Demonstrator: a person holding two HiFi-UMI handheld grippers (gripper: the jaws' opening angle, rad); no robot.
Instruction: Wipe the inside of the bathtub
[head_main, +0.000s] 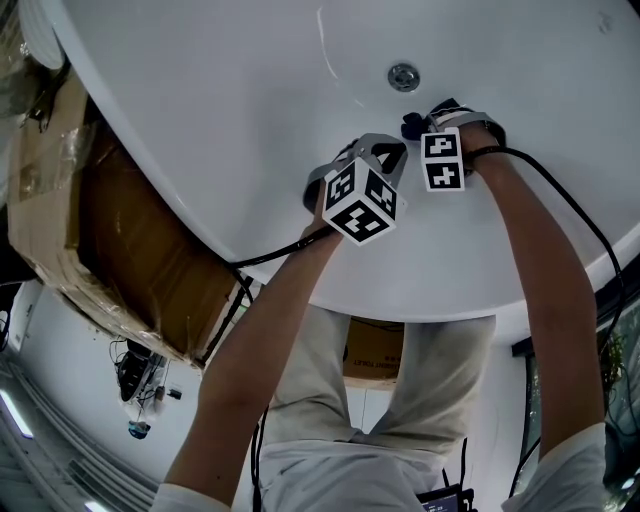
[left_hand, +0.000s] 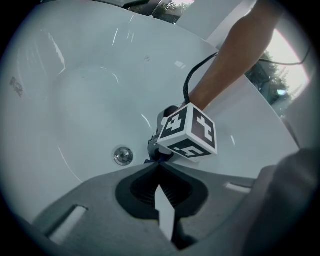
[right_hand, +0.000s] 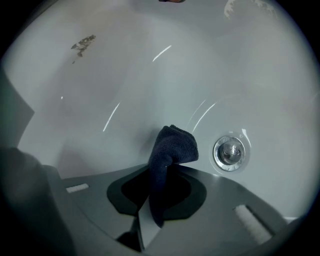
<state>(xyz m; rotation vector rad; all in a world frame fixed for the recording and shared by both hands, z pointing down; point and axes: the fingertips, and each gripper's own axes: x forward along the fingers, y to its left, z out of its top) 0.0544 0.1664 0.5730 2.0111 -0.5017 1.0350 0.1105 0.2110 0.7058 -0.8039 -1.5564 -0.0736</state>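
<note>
We pinch the dark cloth (right_hand: 172, 145) in the right gripper (right_hand: 162, 170) fingers (right_hand: 225, 200) beside the drain (right_hand: 230, 152) to wipe the bathtub (right_hand: 125, 75) floor; the left gripper (left_hand: 159, 164), fingers together and empty, hovers alongside.

In bathtub (head_main: 250, 100), cloth (right_hand: 172, 145) in right claw (right_hand: 161, 170), drain (right_hand: 230, 152) just right of it

Cardboard box (head_main: 130, 250): brown, large, wrapped in clear crinkled film, lying at the left of the head view with one long edge frayed.
Second cardboard piece (head_main: 375, 350): brown, showing low in the middle of the head view.
Floor (head_main: 60, 370): pale and smooth.
Black gear (head_main: 135, 372): a small dark tangle with wires, on the floor below the box.
Trees (left_hand: 270, 80): dark foliage against bright daylight, at the right of the left gripper view.
</note>
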